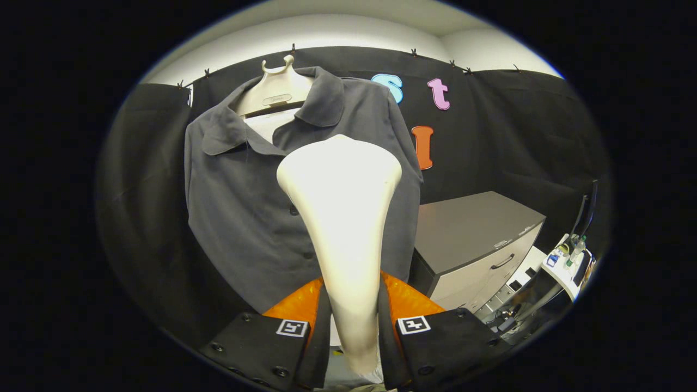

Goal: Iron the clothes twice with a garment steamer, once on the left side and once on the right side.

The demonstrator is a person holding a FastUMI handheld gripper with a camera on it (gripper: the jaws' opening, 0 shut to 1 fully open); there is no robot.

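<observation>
Grey shirt (pixel 245 212): hangs on a hanger (pixel 277 90), just beyond the steamer head.
Tool (pixel 354 326): both fingers press the garment steamer (pixel 340 218) handle.
Risk: smooth handle may slip, head drifts off cloth.

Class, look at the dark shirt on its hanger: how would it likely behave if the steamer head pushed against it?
The shirt would probably give way and swing, since it hangs freely from the hanger. Its soft folds suggest floppy, light cloth. The steamer head, gripped between the gripper fingers, looks rigid and smooth, so it should likely glide rather than snag.
</observation>
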